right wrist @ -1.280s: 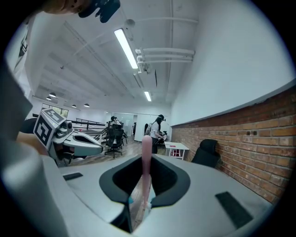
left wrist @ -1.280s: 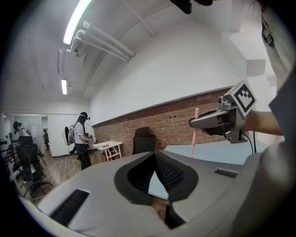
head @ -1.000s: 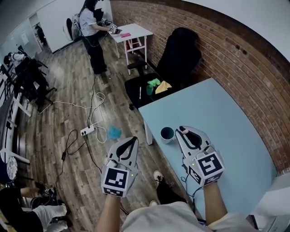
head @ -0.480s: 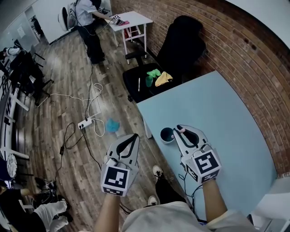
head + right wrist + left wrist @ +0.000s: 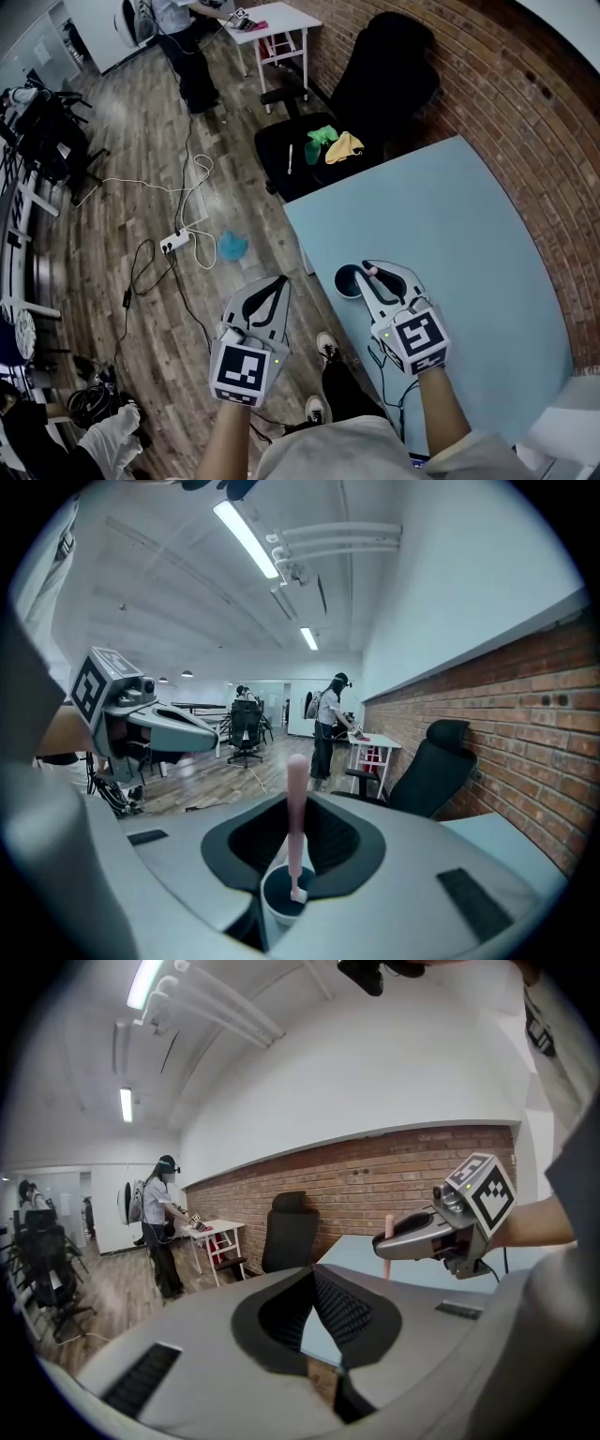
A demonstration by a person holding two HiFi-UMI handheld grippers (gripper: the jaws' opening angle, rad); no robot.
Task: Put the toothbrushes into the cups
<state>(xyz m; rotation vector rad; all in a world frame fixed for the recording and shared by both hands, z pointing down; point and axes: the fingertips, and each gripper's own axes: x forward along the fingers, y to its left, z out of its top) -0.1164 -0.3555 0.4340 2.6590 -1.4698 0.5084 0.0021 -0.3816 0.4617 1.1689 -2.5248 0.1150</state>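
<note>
My right gripper (image 5: 375, 273) is shut on a pink toothbrush (image 5: 296, 789), which stands upright with its head down. The brush head hangs at the mouth of a dark cup (image 5: 279, 900). That cup (image 5: 347, 280) stands near the left front edge of the light blue table (image 5: 459, 234). I cannot tell whether the head is inside it. My left gripper (image 5: 277, 282) is held over the wooden floor, left of the table. Its fingertips meet and nothing is between them. From the left gripper view (image 5: 314, 1274) I see the right gripper (image 5: 441, 1237) and the pink handle (image 5: 385, 1252).
A black office chair (image 5: 319, 164) with green and yellow cloths on its seat stands at the table's far corner. A power strip (image 5: 175, 243), cables and a blue object (image 5: 232, 247) lie on the floor. A person stands by a small white table (image 5: 277, 19). A brick wall runs behind.
Both grippers have sunk a little. The right one has brought the toothbrush down closer to the cup. The left one stays beside the table.
</note>
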